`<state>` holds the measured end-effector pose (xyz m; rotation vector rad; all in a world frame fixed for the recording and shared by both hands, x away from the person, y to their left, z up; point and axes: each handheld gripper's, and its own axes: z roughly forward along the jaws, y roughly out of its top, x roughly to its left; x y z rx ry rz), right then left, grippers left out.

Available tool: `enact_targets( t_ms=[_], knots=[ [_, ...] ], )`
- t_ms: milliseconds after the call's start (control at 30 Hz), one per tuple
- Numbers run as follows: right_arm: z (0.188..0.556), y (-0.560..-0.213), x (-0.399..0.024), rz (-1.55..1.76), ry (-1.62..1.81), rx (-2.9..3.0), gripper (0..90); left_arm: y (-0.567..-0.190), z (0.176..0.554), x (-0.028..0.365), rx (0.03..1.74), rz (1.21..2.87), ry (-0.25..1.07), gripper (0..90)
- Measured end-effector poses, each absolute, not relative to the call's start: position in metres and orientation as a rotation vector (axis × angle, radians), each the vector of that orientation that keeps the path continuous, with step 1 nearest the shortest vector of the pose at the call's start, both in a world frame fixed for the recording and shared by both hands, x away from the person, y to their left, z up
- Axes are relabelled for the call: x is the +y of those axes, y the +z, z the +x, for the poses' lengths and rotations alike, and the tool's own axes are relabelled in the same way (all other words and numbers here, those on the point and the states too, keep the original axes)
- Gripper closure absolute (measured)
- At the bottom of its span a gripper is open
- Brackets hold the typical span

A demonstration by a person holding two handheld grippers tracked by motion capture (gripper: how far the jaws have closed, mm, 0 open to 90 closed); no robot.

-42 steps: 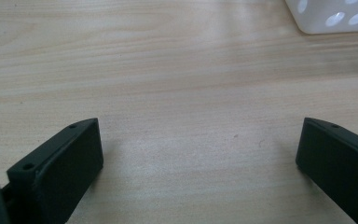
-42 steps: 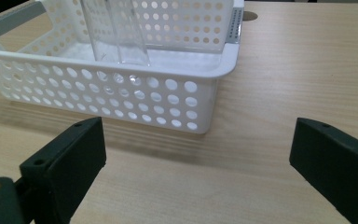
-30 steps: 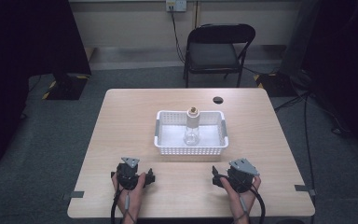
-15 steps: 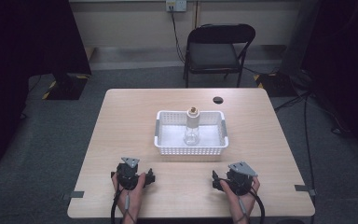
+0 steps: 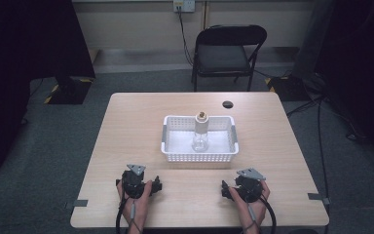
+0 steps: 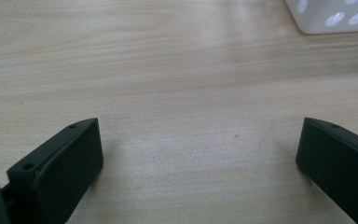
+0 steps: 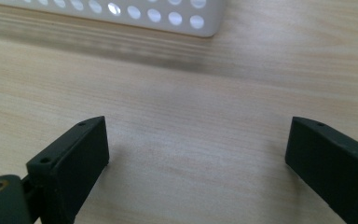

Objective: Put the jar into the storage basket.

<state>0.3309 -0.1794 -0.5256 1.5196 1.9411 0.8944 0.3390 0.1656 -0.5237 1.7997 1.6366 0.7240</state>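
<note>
A dark room holds my pale wooden desk [image 5: 141, 126]. On it sits a white plastic basket with holes [image 5: 174, 146], and a clear glass bottle with a cork top [image 5: 200, 132] stands inside. My left tool [image 5: 157, 184] and right tool [image 5: 224, 188] rest near me, well apart from the basket, both wide with nothing between them. The right tool's jaws have just closed a tiny bit, and I think I have not started reaching yet.
</note>
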Motion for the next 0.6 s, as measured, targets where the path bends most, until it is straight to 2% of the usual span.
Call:
enact_targets(
  t_ms=[600],
  knots=[
    [0.3317, -0.5262, -0.1773, 1.516, 0.873, 1.950, 4.3, -0.5237, 0.3390, 0.1655, 1.637, 1.799, 0.724, 0.0]
  ],
)
